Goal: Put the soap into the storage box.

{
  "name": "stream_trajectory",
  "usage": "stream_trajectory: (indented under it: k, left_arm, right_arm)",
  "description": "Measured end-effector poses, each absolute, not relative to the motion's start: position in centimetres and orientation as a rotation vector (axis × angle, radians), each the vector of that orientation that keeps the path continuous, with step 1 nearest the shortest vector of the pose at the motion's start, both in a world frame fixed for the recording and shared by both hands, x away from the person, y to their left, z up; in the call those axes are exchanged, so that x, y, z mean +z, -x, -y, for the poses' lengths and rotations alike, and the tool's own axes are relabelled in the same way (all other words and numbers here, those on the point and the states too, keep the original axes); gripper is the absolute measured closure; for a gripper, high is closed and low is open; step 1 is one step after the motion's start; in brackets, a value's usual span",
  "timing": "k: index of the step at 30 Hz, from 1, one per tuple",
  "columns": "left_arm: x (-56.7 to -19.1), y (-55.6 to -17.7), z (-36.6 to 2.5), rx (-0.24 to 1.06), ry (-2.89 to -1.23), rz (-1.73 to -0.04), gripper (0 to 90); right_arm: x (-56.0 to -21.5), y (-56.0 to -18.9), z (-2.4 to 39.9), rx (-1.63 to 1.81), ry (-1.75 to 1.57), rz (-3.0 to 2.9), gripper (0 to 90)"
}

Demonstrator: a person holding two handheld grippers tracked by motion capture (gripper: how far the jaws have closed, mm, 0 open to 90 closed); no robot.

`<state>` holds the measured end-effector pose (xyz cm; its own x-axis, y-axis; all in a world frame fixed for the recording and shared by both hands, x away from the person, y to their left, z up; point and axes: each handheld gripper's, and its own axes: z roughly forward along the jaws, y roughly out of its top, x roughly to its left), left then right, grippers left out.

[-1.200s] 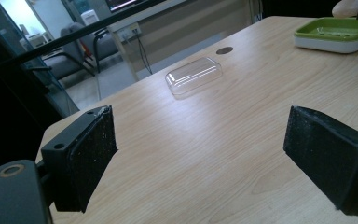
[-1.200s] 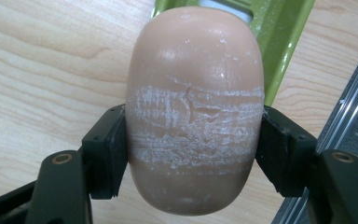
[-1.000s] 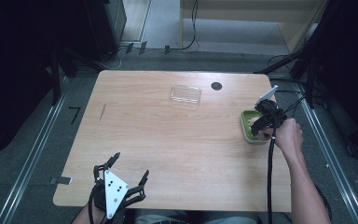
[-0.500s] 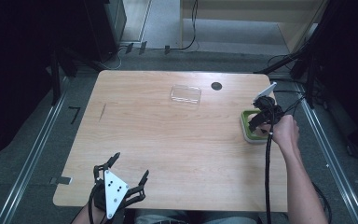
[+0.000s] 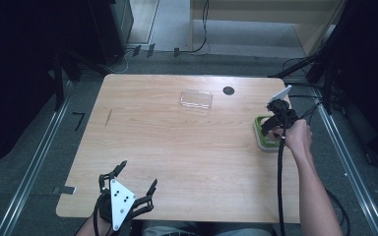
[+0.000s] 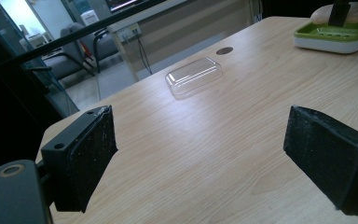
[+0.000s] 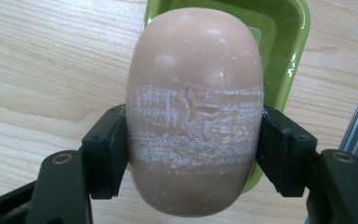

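The soap (image 7: 195, 112) hangs above the dish (image 5: 265, 133) at the table's (image 5: 177, 147) right edge, the lid (image 5: 196, 100) farther back.

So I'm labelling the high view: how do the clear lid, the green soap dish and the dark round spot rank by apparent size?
1. Clear lid
2. Green soap dish, partly hidden by the right gripper, so unsure
3. Dark round spot

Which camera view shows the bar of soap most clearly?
The right gripper view: the soap appears close, clamped between both jaws, its scratches plain. The left gripper view gives a far glimpse; in the high view the gripper hides it.
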<state>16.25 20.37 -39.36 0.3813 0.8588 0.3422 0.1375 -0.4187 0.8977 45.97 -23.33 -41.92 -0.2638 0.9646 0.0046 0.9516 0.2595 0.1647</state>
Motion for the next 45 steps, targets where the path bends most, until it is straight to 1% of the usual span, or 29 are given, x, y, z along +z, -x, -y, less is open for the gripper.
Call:
stream_trajectory:
  k: [28, 45]
  left_arm:
    - [-39.4, -16.2, -20.3, 1.095, -1.813, -0.865, 9.9]
    - [-39.4, -16.2, -20.3, 1.097, -1.813, -0.862, 9.9]
  right_arm:
    - [-44.2, -47.7, 23.9, 0.181, -1.944, -2.379, 33.3]
    - [-44.7, -47.8, 24.0, 0.180, -1.982, -2.363, 33.2]
